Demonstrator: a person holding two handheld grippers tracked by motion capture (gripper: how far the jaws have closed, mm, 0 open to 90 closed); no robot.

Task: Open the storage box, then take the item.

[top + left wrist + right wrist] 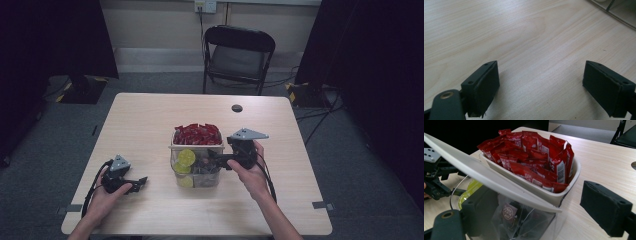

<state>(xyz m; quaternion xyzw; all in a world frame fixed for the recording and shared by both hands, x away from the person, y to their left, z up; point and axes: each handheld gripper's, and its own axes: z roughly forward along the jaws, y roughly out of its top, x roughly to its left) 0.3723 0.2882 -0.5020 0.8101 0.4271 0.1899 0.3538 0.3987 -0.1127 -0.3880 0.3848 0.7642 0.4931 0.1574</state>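
Right gripper (216, 160): jaws wide open around the wall of the clear plastic box (541, 223), holding nothing; red sachets (534, 157) lie beyond.
Left gripper (141, 182): open, empty, farther off.

Even overhead light on the table (150, 125), dark surroundings, near jaws softly blurred

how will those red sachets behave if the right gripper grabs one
Probably floppy and light: the red sachets look like thin foil packets, some bent. Their glossy film may slip between the pads. They are piled loosely in the white tray, so neighbours could shift or lift too.
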